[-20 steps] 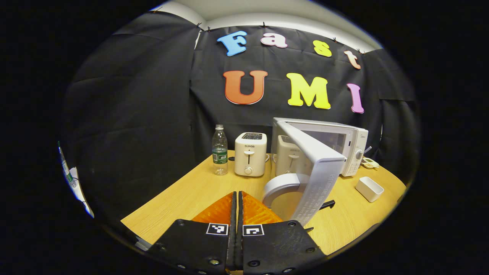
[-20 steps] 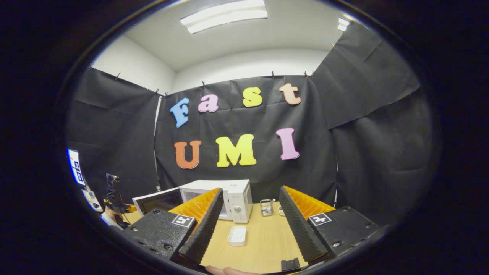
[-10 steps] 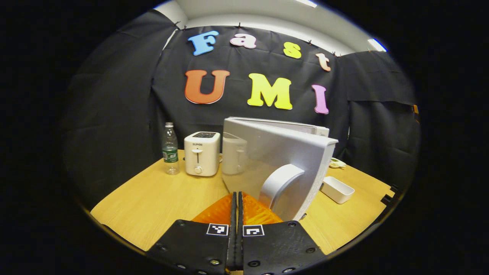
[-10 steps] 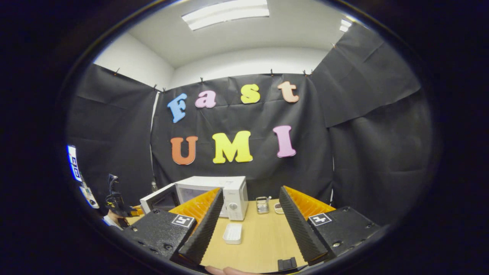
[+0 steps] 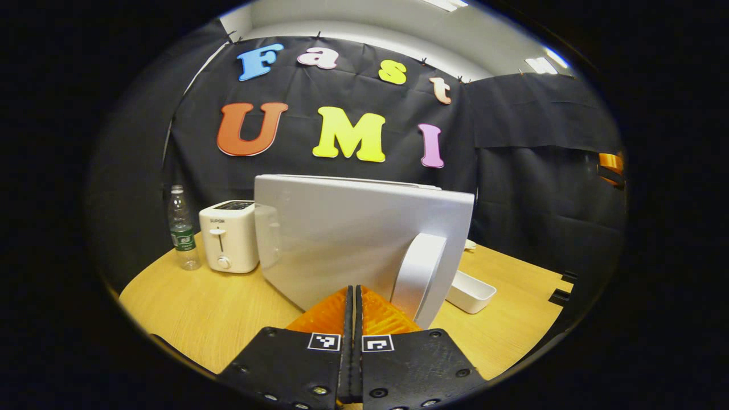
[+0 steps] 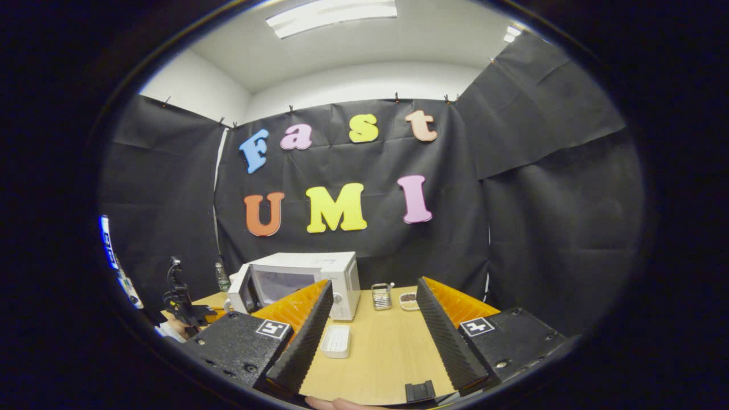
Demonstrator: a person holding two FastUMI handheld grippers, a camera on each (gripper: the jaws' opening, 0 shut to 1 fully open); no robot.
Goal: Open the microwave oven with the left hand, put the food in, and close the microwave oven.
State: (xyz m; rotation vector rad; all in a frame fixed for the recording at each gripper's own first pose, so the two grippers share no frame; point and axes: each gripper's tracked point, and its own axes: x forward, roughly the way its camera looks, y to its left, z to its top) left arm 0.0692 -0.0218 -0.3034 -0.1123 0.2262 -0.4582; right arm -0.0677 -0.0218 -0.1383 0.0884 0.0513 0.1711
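**Two cameras, one table, from near and far**

The left gripper view sits low over the table (image 5: 216,319), very near the microwave door (image 5: 353,239), facing its outer side and the booth's back wall. The right gripper view looks from farther back and to the right, along the table (image 6: 381,359) toward the same wall. Both take in the microwave (image 6: 302,282), the white tray (image 5: 470,291) (image 6: 336,341) and the bottle (image 5: 182,228) (image 6: 222,277).
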